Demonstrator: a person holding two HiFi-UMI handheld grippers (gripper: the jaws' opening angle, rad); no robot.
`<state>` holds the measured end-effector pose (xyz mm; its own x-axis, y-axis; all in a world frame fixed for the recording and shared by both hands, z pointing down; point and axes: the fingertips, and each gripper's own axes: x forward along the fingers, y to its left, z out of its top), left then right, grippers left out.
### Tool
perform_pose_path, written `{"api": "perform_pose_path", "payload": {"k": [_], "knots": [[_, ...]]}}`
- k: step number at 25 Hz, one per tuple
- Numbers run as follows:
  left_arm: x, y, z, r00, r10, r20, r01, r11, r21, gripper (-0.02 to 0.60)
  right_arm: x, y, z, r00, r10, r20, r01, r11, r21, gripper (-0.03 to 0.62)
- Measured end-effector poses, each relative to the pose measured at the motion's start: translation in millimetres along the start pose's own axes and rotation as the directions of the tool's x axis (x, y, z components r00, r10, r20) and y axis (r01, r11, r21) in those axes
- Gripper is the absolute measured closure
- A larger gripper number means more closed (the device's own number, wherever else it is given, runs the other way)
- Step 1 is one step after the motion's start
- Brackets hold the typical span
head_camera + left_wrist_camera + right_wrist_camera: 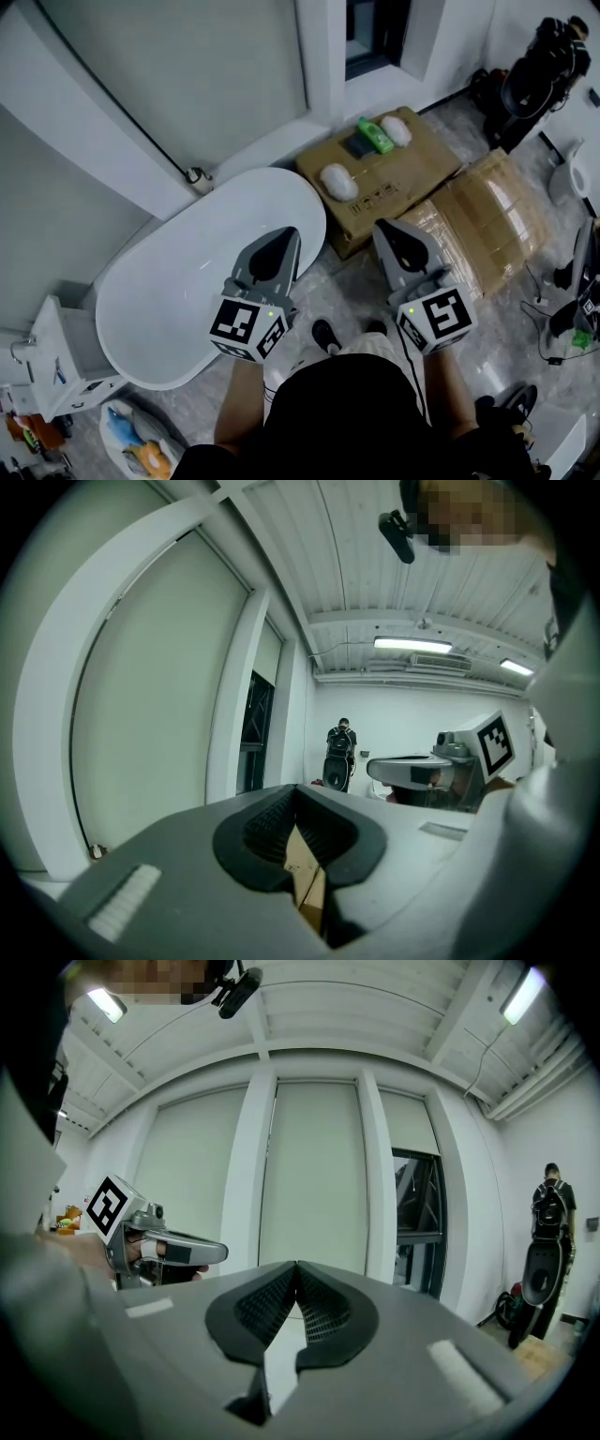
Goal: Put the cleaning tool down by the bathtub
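Jaws closed and empty on both: your left gripper [284, 236] hangs over the white bathtub [159, 300], your right gripper [384, 230] to its right.

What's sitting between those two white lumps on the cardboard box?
A green bottle and a dark flat pad beside it; the head view shows them.

Bathtub [178, 300] at my 10 o'clock, cardboard box [412, 173] at 12 beside its far end, bottle [376, 135] on the box, flattened cardboard [492, 220] at 2 beside it
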<state>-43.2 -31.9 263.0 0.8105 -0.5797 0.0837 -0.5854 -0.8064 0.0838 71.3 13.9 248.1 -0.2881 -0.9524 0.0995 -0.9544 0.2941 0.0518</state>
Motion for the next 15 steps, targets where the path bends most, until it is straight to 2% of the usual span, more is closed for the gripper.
{"api": "perform_pose_path", "payload": {"k": [15], "knots": [[5,10,-5,1.000,0.018,-0.005,-0.018,1.000,-0.018,0.584,8,-4,-7,1.000,0.012,-0.023,-0.011,1.000,0.013,0.586]]}}
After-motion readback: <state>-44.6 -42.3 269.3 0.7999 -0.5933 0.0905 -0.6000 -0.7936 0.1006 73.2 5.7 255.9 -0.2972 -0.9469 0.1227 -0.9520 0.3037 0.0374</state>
